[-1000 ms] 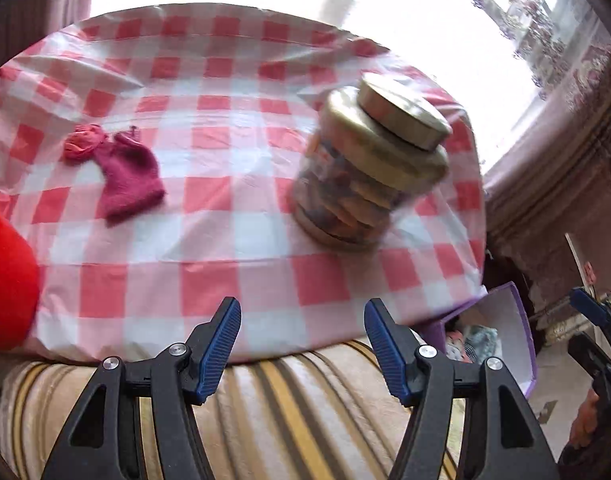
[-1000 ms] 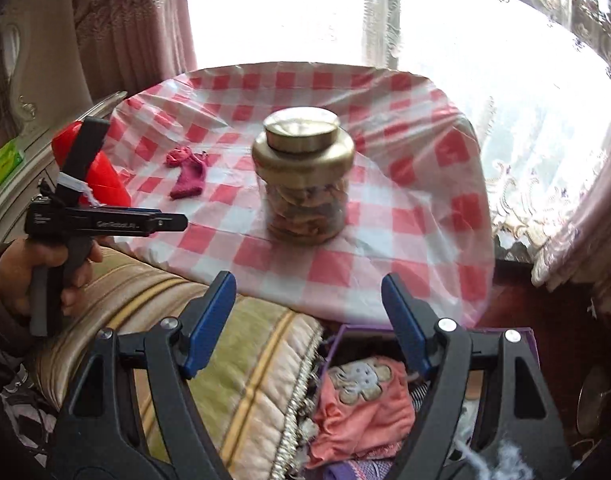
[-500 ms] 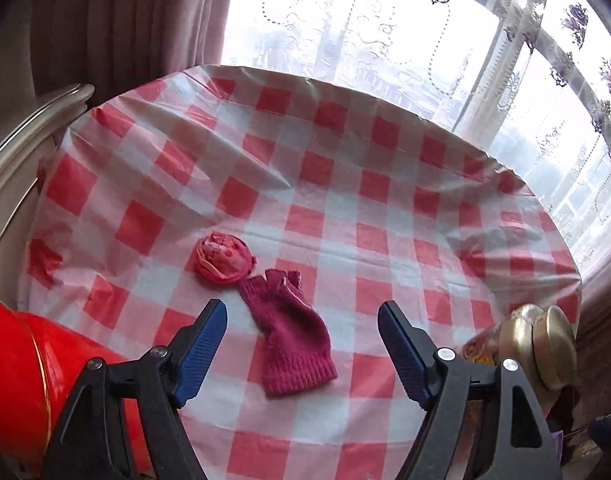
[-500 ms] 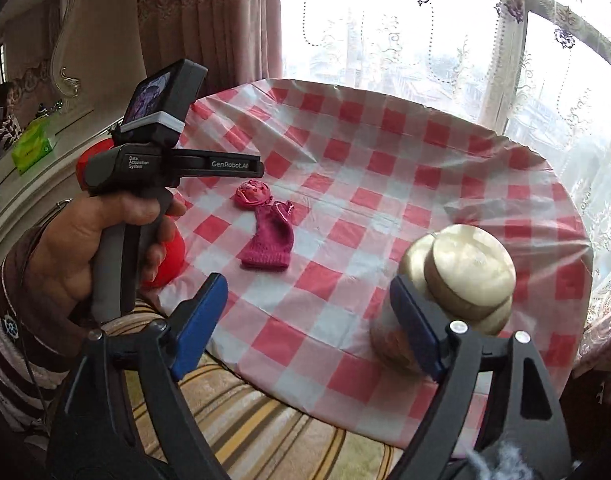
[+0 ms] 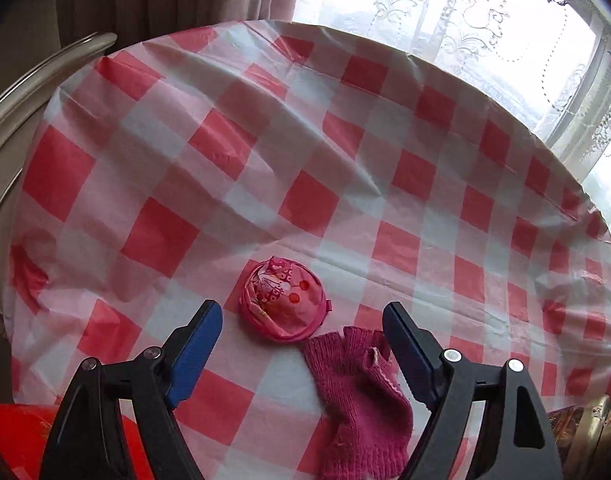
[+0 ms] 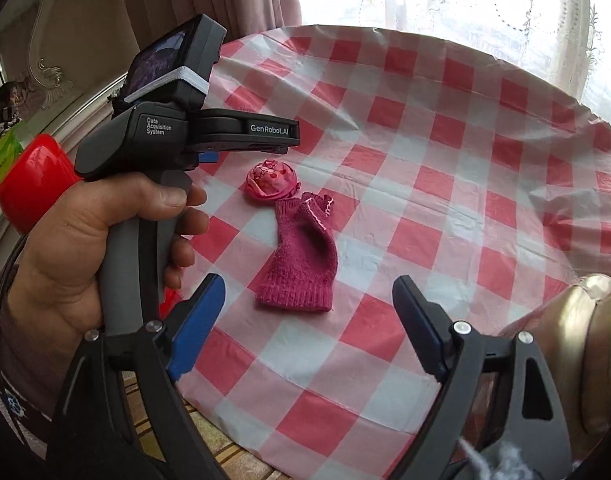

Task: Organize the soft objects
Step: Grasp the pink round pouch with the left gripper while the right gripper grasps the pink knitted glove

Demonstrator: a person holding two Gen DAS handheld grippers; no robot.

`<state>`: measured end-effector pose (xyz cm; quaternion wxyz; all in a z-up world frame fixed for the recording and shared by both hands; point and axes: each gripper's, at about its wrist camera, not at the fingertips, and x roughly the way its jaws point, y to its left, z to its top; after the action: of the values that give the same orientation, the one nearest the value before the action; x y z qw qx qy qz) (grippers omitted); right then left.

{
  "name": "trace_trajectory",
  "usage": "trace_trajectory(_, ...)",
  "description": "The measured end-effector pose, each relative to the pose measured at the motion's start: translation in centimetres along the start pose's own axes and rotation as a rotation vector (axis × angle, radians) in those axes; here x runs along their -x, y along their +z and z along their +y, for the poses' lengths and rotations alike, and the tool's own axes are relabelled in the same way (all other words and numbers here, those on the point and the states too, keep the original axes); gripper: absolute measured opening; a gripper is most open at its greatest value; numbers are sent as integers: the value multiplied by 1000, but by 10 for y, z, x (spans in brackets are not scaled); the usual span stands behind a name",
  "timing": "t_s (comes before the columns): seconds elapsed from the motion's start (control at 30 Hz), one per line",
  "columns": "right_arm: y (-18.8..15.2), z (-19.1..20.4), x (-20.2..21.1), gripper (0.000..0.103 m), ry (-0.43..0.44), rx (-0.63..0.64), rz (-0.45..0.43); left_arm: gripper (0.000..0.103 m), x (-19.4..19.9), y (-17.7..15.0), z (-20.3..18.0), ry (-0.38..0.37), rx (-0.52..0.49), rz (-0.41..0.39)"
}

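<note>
Black gripper (image 5: 301, 354) frames; blue pads (image 5: 195, 354); silver screws (image 5: 452, 356)

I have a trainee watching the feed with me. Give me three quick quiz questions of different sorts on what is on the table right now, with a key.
1. True or false: the left claw is shut on the knitted glove.
2. Multiple choice: the round pink fabric bundle lies (A) inside the gold-lidded jar, (B) at the glove's finger end, on the checked tablecloth, (C) between the right claw's fingers.
3. Fill in: the person's hand grips the left tool's ____.

Key:
1. False; its fingers stand open above the cloth with nothing pinched.
2. B.
3. Handle.
</note>
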<state>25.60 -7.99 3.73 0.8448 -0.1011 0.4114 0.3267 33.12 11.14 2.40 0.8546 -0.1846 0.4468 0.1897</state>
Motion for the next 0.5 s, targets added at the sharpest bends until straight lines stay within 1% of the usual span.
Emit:
trace_trajectory(0.17,4,-11,-46,88,20,5,69,83,-31,4,-1,-5,-7,21)
trace_trajectory(0.27,6,-18,-71,88,22,6,112,83,-46,5,0,14,-9,26)
trace_trajectory(0.33,6,-20,-82,88,39,5,121,83,-57,4,2,13,-12,42)
trace_trajectory(0.4,6,-18,-90,89,75,19,128,83,-66,2,5,23,-21,61)
trace_trajectory(0.5,6,-12,-102,93,101,44,142,83,-82,-1,14,15,-5,101)
